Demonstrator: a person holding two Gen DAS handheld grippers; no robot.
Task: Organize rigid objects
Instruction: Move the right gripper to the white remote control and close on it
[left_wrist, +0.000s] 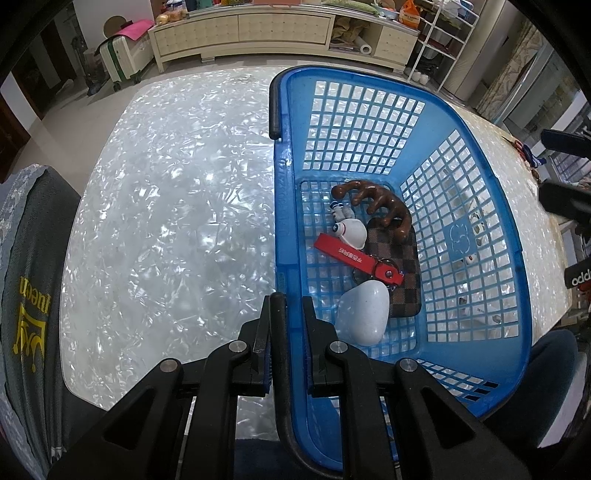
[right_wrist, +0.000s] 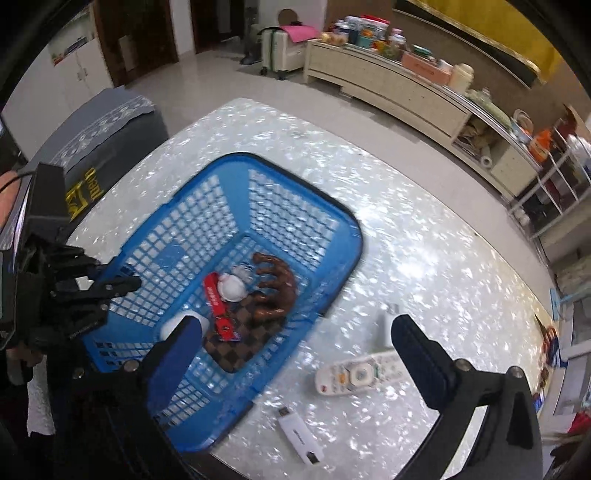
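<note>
The left gripper (left_wrist: 286, 306) is clenching the basket (left_wrist: 480, 206) rim; the right gripper (right_wrist: 295, 332) is hanging released. The remote (right_wrist: 360, 374) at four o'clock of the basket is looking light, stiff, slippery; grasp across its narrow middle.

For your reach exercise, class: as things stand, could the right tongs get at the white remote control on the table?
Probably yes. The right tongs stand wide open and empty above the table, and the remote control lies uncovered outside the blue basket, with nothing over it.

A blue lattice basket (right_wrist: 280, 206) held a brown wooden massager (right_wrist: 277, 291), checkered wallet (right_wrist: 236, 343), red key strap (right_wrist: 218, 306) and white pebble-shaped case (left_wrist: 364, 314). At its four o'clock, a white remote (right_wrist: 358, 374) and USB stick (right_wrist: 301, 439) lay flat on the table.
</note>
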